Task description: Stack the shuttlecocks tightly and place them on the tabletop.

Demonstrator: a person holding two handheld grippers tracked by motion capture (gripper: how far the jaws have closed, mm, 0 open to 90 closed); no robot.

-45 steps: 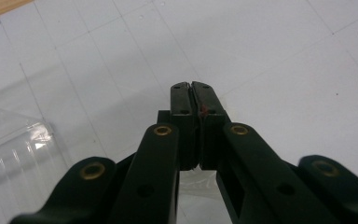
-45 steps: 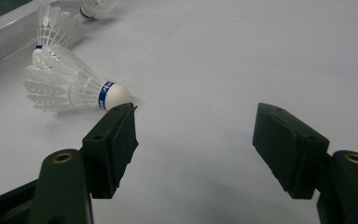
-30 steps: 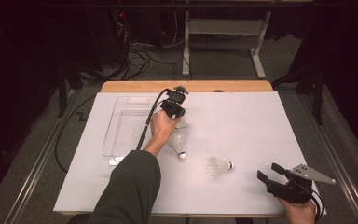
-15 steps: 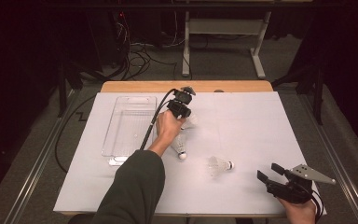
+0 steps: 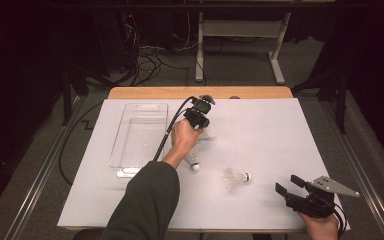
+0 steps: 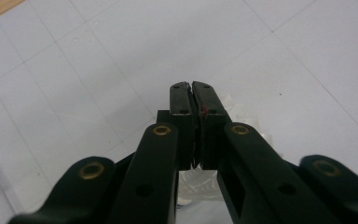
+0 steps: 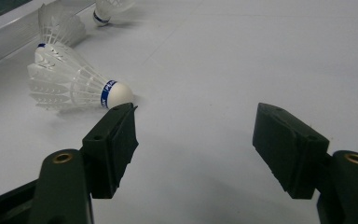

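Shifted right and slightly toward the person since a second ago: left gripper (image 5: 198,111), now past the clear tray (image 5: 138,133) and over the white sheet (image 5: 270,130). A shuttlecock (image 6: 200,184) shows beneath its jaws in the left gripper view, feathers spreading on both sides; jaws nearly shut, tips almost touching, apparently pinching its feathers. Second shuttlecock (image 5: 194,161) lies just beside the left hand (image 5: 184,137), cork toward the person. Third shuttlecock (image 7: 77,81) lies mid-sheet on its side, cork with blue band toward right gripper (image 5: 298,188). Right gripper unmoved at near right corner, jaws wide apart, holding nothing. Wooden table edge (image 5: 155,93) beyond sheet.
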